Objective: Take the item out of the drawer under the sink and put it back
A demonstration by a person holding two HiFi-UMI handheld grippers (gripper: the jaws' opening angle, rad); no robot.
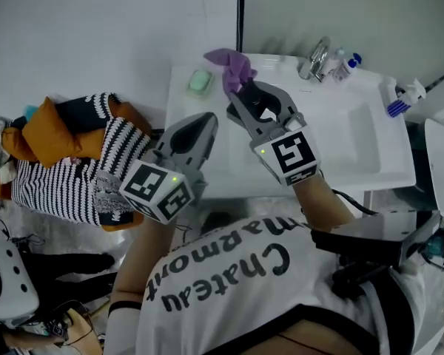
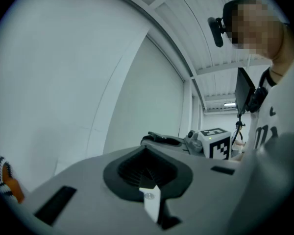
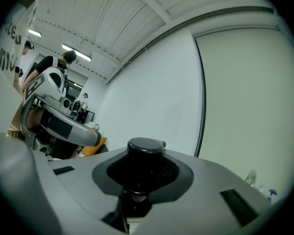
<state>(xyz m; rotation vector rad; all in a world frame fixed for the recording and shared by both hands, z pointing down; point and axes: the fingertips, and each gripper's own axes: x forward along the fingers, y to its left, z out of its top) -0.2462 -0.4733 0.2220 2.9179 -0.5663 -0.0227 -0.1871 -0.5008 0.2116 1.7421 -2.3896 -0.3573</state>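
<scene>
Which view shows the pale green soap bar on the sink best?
Head view: the pale green oval soap bar lies in full sight on the far left corner of the white sink. Neither the left gripper view nor the right gripper view shows it.

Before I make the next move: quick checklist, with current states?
1. Right tool has a grip on the black round-capped item: ok, jaws closed on it.
2. Left tool is free: ok, jaws together, nothing between them.
3. Drawer under the white ceramic sink is open: cannot tell, it is out of view.
4. Purple crumpled cloth is clear of the right tool: cannot tell, it sits right at the tool's tip in the head view.
5. The two tools are apart: ok, there is a gap between them.
</scene>
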